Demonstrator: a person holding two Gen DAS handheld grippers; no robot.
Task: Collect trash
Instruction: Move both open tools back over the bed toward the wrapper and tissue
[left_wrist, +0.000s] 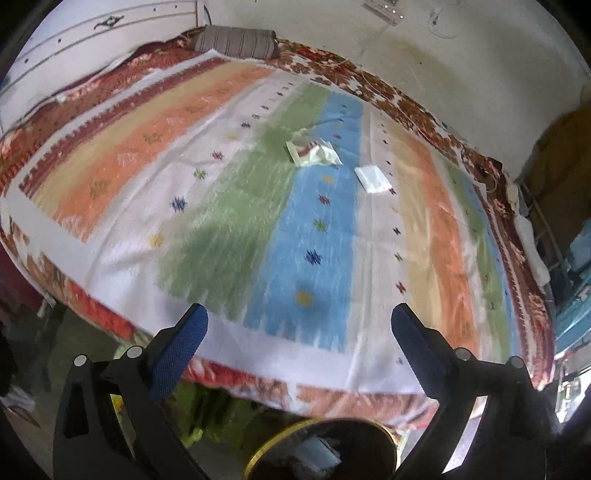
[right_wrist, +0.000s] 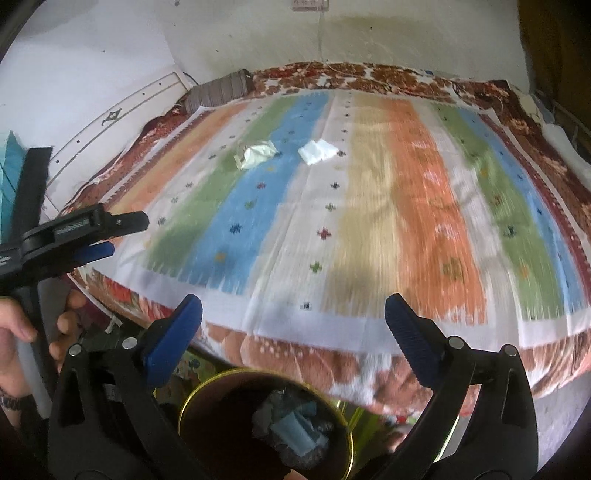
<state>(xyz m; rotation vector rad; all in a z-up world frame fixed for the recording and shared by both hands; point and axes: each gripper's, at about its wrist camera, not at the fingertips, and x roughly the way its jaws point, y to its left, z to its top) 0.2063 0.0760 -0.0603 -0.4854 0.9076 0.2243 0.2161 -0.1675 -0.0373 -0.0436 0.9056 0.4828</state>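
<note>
At the near edge of the bed (left_wrist: 110, 206), above a dark bin (right_wrist: 192, 402) with a gold rim, both grippers tilted steeply down toward the striped cover. Left gripper (left_wrist: 299, 321): fingers (left_wrist: 184, 343) spread wide, nothing between the blue pads. Right gripper (right_wrist: 293, 314): fingers (right_wrist: 410, 339) equally wide, nothing held. In the right wrist view, left gripper (right_wrist: 107, 236) seen side-on at the left edge, gripped by a hand (right_wrist: 26, 332) curled round its handle, thumb and fingertips wrapped from below. Inside the bin, crumpled scraps (right_wrist: 295, 432), bluish and pale, lying at the bottom. Far across the bed, still on the cover: a crumpled greenish wrapper (left_wrist: 314, 151) on the green and blue stripes, and just right of it, apart, a white tissue (left_wrist: 371, 179) on the white stripe. Well away from both grippers. At the far left corner, a grey striped pillow (left_wrist: 236, 42) against the wall. Both views blurred.
</note>
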